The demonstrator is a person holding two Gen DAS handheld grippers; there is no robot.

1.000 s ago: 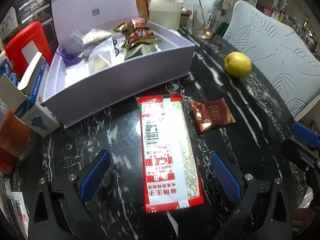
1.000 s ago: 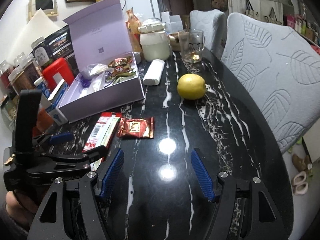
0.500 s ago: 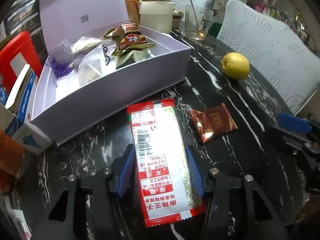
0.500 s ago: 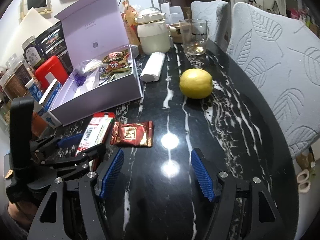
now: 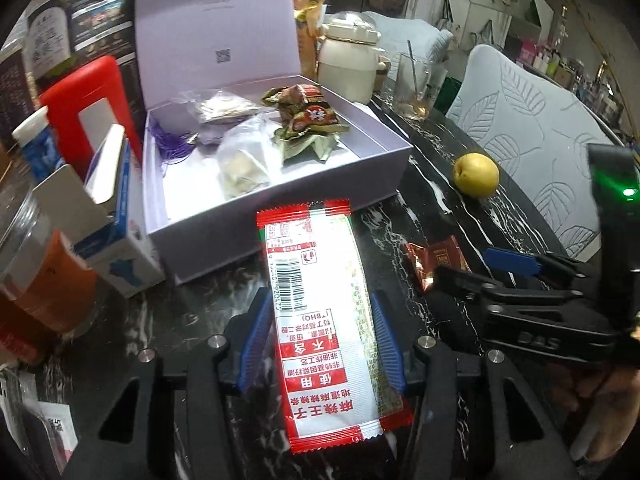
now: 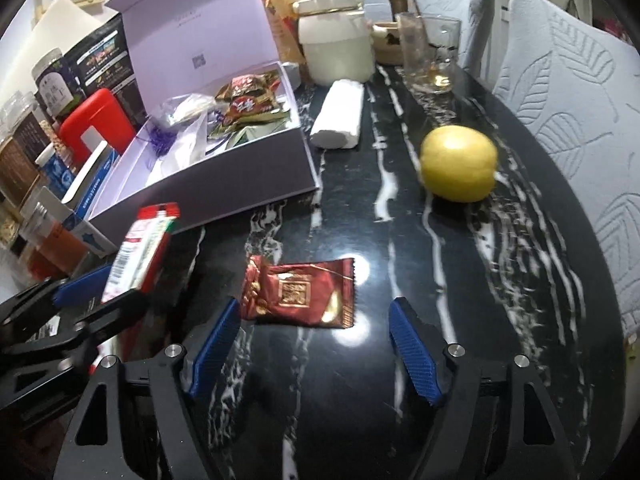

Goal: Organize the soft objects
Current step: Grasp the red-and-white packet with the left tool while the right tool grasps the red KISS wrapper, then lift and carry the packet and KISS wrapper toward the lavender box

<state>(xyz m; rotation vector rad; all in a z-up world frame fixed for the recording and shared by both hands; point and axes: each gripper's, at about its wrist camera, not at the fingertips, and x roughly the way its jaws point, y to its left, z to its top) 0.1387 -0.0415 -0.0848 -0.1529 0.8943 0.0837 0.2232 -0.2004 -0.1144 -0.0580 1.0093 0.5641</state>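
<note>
My left gripper [image 5: 320,340] is shut on a long red-and-white snack packet [image 5: 320,304] and holds it lifted off the black marble table, its far end near the open lilac box [image 5: 280,196]. The box holds several snack packets [image 5: 308,116] and clear bags. My right gripper [image 6: 312,344] is open and empty, with a small dark red packet [image 6: 300,294] lying flat on the table just ahead between its fingers. The lifted packet [image 6: 144,248] and the left gripper show at the left of the right wrist view.
A yellow fruit [image 6: 458,164] sits on the table [image 6: 480,280] to the right. A white roll [image 6: 340,116], a cream jar [image 6: 334,52] and a glass [image 6: 428,56] stand behind. Cartons and jars [image 5: 100,216] crowd the left edge. A padded chair [image 6: 568,100] is at right.
My left gripper closed on the long packet and raised it off the table. My right gripper moved forward and left, bringing the dark red packet between its open fingers.
</note>
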